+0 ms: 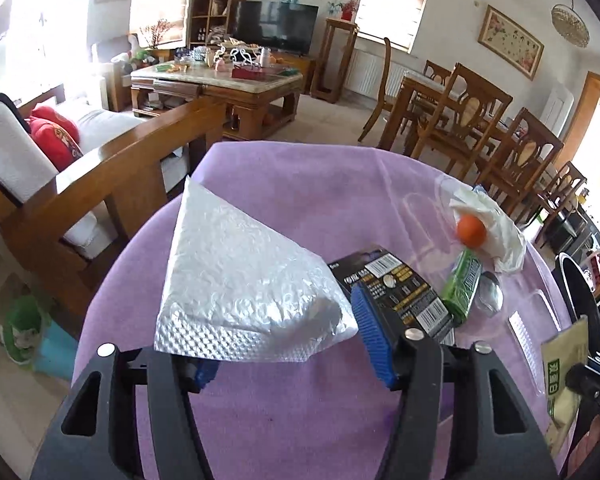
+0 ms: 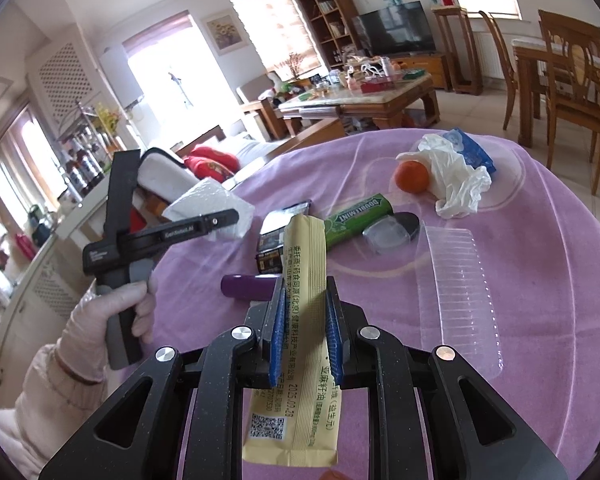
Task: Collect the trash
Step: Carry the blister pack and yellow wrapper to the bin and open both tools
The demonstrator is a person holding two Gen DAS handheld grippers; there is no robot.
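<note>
A round table with a purple cloth (image 1: 300, 184) carries the trash. My left gripper (image 1: 288, 344) has its jaws wide apart, with a white bubble-wrap mailer (image 1: 236, 276) lying between them and over the left finger. A black battery pack (image 1: 400, 292), a green gum pack (image 1: 462, 284), a spoon (image 1: 490, 294), an orange (image 1: 471, 231) and a white plastic bag (image 1: 496, 232) lie to the right. My right gripper (image 2: 306, 308) is shut on a yellow sachet wrapper (image 2: 300, 320), held above the table.
A clear plastic lid (image 2: 456, 292) and a purple tube (image 2: 248, 286) lie near my right gripper. A blue packet (image 2: 470, 148) sits behind the bag. A wooden sofa (image 1: 100, 184) stands left of the table and dining chairs (image 1: 520, 152) to the right.
</note>
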